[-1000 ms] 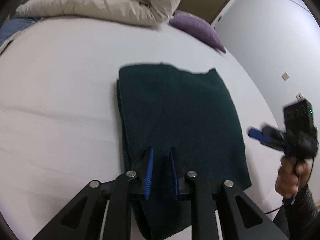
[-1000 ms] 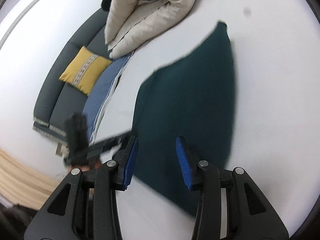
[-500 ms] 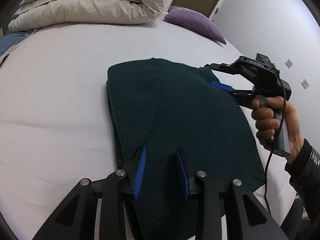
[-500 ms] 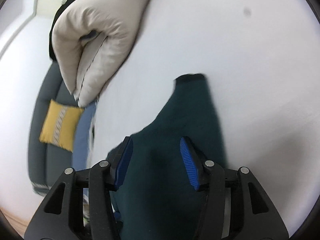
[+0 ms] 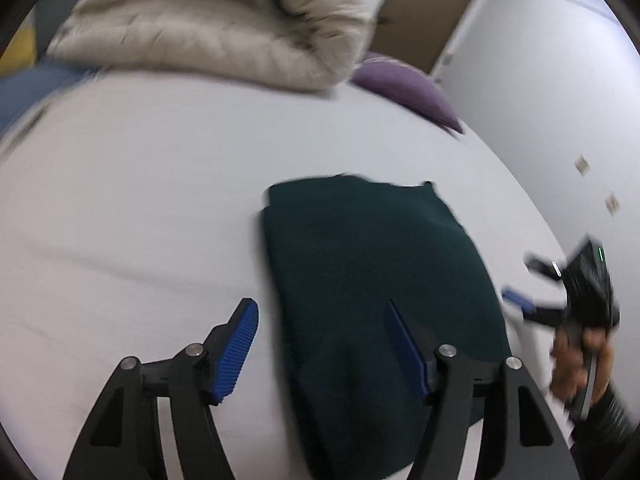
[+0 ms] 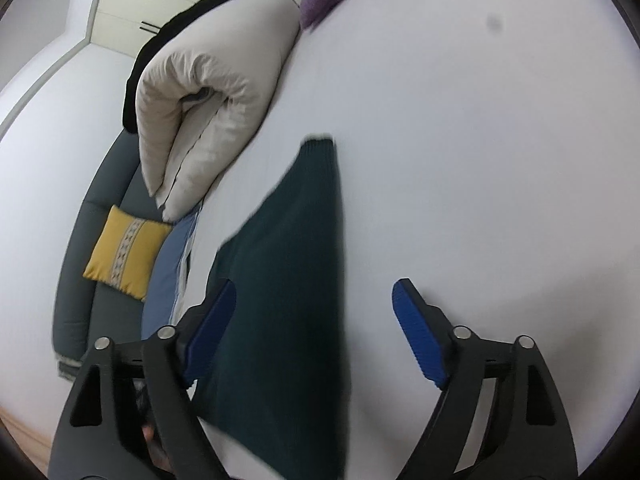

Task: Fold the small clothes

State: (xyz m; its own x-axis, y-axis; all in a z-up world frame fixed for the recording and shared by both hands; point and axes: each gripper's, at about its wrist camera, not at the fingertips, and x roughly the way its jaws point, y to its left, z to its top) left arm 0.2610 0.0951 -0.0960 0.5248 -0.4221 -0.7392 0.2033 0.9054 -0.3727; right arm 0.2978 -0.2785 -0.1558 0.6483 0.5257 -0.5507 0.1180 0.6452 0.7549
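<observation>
A dark green knitted garment [image 5: 372, 280] lies folded into a long flat rectangle on the white bed sheet [image 5: 140, 200]. My left gripper [image 5: 322, 344] hovers over its near left edge. Its jaws are opening and the pads press on nothing. In the same view my right gripper [image 5: 524, 280], held by a hand [image 5: 580, 364], hangs just off the garment's right side, clear of the cloth. In the right wrist view the right gripper [image 6: 314, 300] is above the garment [image 6: 288, 280]. Its jaws are opening wide and hold nothing.
A rolled cream duvet [image 5: 224, 28] and a purple pillow [image 5: 404, 88] lie at the far end of the bed. Beyond the bed's left side stand a grey sofa [image 6: 80, 280] with a yellow cushion [image 6: 124, 256] and a blue cloth [image 6: 172, 276].
Both grippers' jaws have spread much wider. The right gripper has drawn back from the garment's far corner to beside its right edge. The left gripper has shifted left off the cloth's middle.
</observation>
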